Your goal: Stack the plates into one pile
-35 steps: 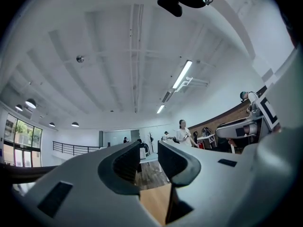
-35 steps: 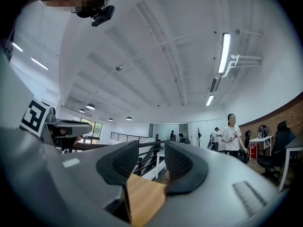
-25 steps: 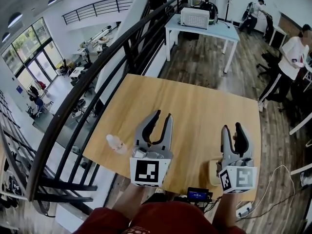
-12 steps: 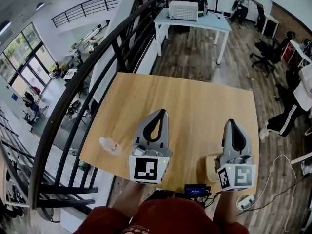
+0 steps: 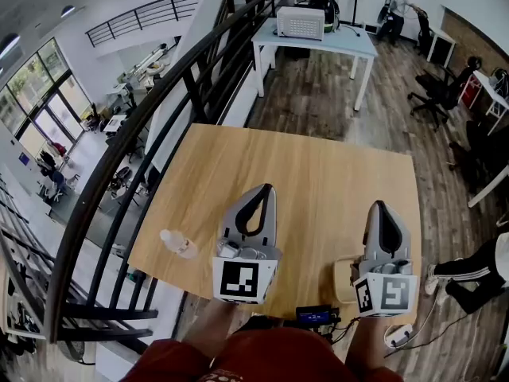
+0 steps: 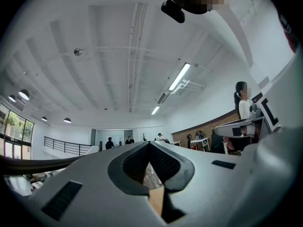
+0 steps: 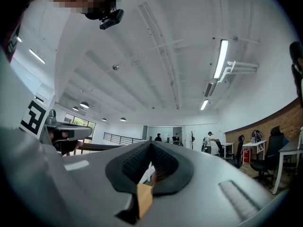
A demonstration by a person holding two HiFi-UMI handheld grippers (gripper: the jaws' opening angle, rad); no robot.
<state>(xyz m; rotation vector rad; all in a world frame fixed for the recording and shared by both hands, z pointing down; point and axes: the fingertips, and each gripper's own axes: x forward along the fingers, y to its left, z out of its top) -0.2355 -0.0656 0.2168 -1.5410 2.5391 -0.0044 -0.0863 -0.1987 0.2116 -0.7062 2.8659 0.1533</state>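
Jaws of both grippers are closed tip to tip, with nothing between them. Left gripper (image 5: pixel 266 191) and right gripper (image 5: pixel 379 207) are held side by side over the near half of the wooden tabletop (image 5: pixel 318 161), both pointing toward 12 o'clock. Cream plate (image 5: pixel 343 280), partly hidden, sits at the tabletop's 5 o'clock edge, at 7 o'clock of the right gripper's tips and just beside its body; whether one plate or several cannot be told. Clear plastic bottle (image 5: pixel 176 243) rests at the 8 o'clock edge, near the left gripper. At 12 o'clock, well apart, a white table (image 5: pixel 350 44) bears a white box (image 5: pixel 301 22).
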